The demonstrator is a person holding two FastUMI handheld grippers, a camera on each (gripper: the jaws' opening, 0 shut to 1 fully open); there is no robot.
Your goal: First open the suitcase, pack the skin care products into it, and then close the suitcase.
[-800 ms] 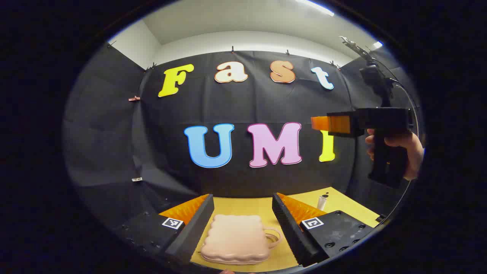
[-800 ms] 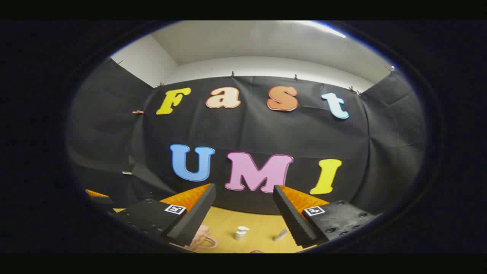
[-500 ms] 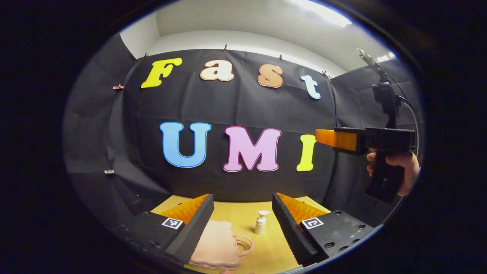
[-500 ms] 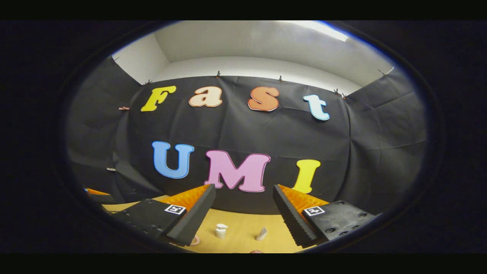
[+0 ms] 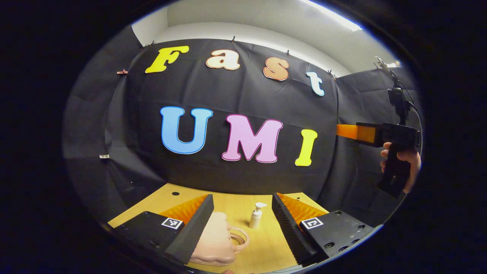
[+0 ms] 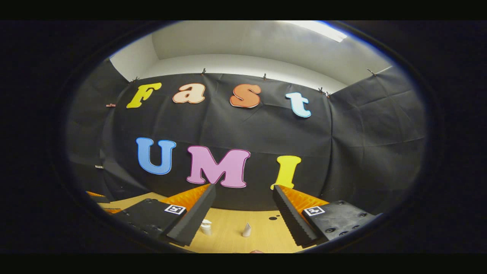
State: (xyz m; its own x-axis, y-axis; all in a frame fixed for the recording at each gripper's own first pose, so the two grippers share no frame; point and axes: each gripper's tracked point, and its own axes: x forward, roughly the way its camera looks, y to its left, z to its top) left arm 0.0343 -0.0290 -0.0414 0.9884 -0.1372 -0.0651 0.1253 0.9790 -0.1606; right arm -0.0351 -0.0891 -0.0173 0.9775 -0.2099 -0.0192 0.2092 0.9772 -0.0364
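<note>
Left gripper view has my left gripper spread wide above the wooden table, pinching nothing. Left of the pump bottle lies the closed pink suitcase, its handle toward the bottle. Right gripper view: my right gripper is spread too, empty, with the pump bottle left of a small white tube.

In the left gripper view we see the suitcase on the table, pump bottle standing just right of it.
</note>
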